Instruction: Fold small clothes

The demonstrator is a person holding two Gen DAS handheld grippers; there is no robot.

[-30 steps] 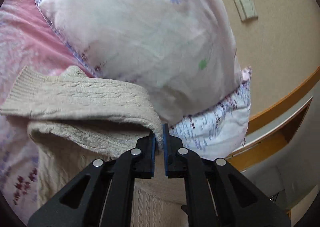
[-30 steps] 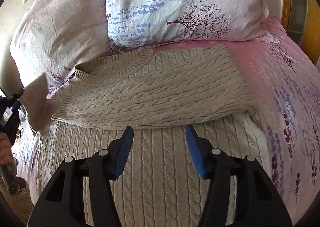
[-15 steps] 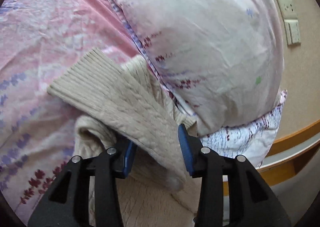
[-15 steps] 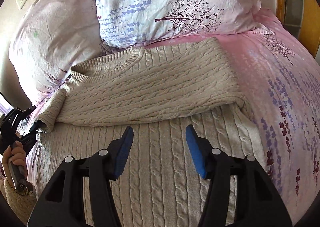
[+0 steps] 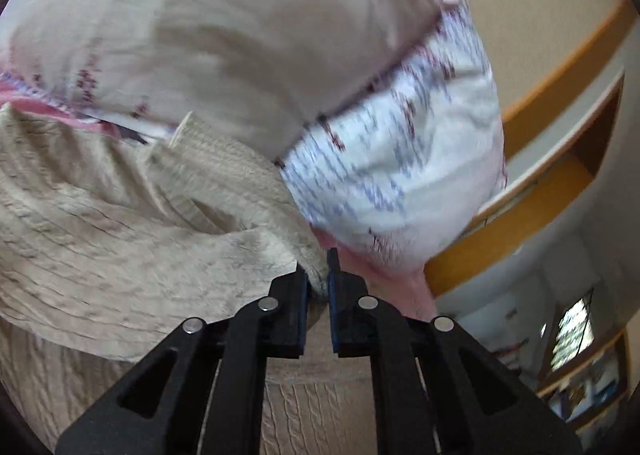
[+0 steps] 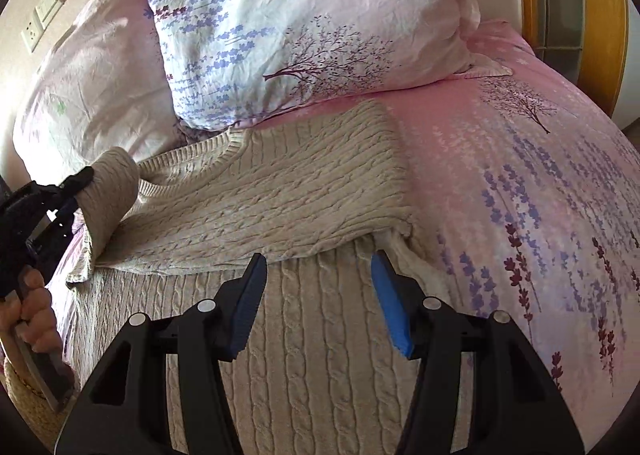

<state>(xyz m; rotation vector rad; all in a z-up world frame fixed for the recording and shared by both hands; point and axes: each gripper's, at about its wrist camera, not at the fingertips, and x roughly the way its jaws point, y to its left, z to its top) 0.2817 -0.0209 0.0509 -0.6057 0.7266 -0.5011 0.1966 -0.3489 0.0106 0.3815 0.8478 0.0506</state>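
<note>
Our left gripper is clamped on the knit of the sweater; its jaws have just been closing, and a fold of beige fabric sits pinched between the blue pads. Our right gripper stands with its jaws apart, nothing between them, hovering above the lower body of the sweater.

The sweater is a beige cable-knit with a ribbed round neckline. It lies on the pink bedspread, its upper edge just beside the pillows. One sleeve is folded flat across the chest. The other sleeve is lifted off the bed, held by our left gripper.

The left wrist view is blurred. It shows the pinch itself at close range, the ribbed cuff bunched above the body knit, the pale pillow behind it, and a second, printed pillow to its right with a wooden bed frame beyond.

The right wrist view is sharp. It shows the whole sweater layout, the floral pillow and the plain pink pillow, wall sockets at upper left, and the wooden headboard at upper right. It also shows our left hand wrapped around the left gripper's handle.
</note>
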